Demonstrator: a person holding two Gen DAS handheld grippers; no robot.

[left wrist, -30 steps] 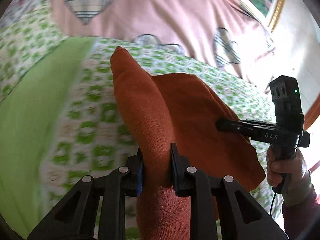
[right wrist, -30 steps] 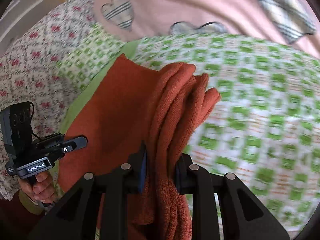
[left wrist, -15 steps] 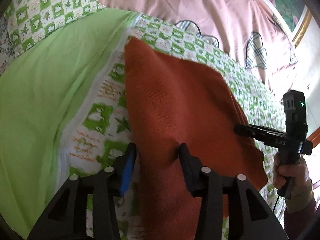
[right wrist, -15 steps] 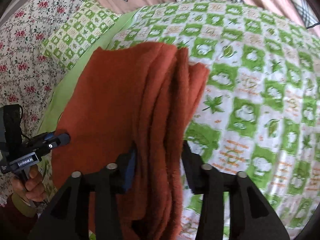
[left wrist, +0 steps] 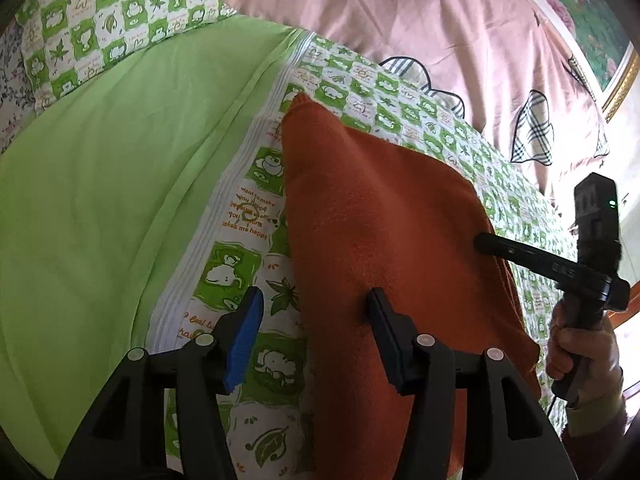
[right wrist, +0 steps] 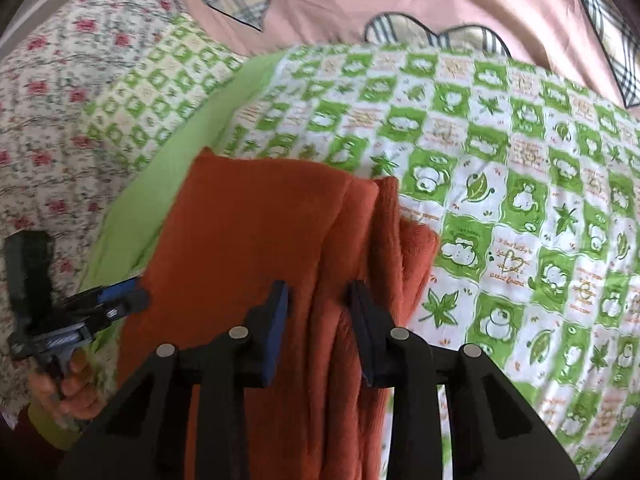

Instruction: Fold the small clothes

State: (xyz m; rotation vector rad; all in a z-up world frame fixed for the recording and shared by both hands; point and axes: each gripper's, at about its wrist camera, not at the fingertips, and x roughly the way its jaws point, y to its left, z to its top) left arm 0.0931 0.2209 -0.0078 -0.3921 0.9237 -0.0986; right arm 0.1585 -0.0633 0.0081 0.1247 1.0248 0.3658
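An orange knitted garment [left wrist: 380,232] lies folded flat on the green-and-white checked bedspread [left wrist: 360,92]. My left gripper [left wrist: 314,312] is open, its jaws wide apart over the garment's near left edge, holding nothing. In the right wrist view the same garment [right wrist: 260,232] shows stacked layers along its right side. My right gripper [right wrist: 318,300] is open, with its jaws straddling those folded layers. Each gripper also shows in the other's view: the right one [left wrist: 480,240] at the garment's right edge, the left one [right wrist: 136,300] at its left edge.
A plain green sheet [left wrist: 120,180] lies left of the garment. A pink quilt with plaid hearts [left wrist: 440,32] is heaped behind it. A floral pillow [right wrist: 52,120] sits at the far left. A framed picture [left wrist: 592,12] hangs at the back right.
Both grippers were shut on the lifted orange garment. They lowered it onto the bedspread and opened, so the garment now lies flat and released.
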